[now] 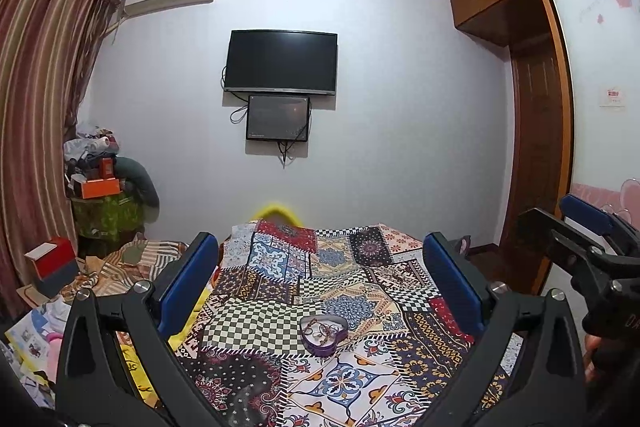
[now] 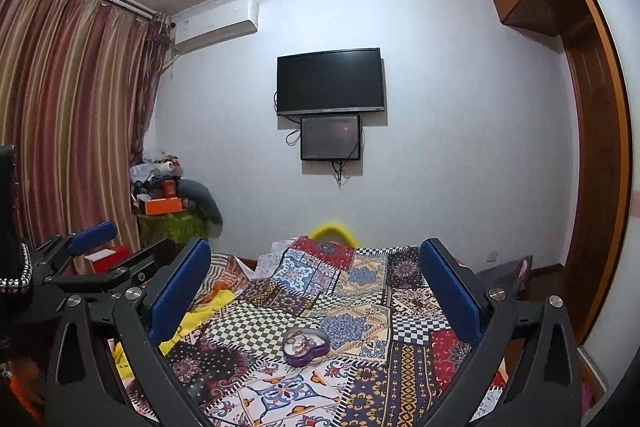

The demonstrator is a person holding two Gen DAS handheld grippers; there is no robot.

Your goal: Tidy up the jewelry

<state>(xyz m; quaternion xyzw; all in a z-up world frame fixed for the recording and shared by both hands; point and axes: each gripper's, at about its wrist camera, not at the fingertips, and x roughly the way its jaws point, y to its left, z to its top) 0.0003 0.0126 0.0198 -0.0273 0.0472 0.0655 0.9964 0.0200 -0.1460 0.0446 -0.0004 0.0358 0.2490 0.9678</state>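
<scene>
Both grippers, left gripper [image 1: 320, 291] and right gripper [image 2: 316, 291], are held spread, empty, above the bed [image 1: 360, 279]; the heart tin [image 1: 323, 334] should be approached slowly and squarely.

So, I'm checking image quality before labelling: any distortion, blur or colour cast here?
Left wrist view: strong fisheye bowing of walls, dark corners, cool dim light; the heart-shaped box is small and soft. Right wrist view: same bowing, curtain curved, box contents indistinct.

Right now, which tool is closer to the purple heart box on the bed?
Hard to say, neither clearly. Both the left tool and the right tool hover open above the patterned bedspread, short of the purple heart box, which sits apart from both, roughly centred between each tool's fingers.
</scene>
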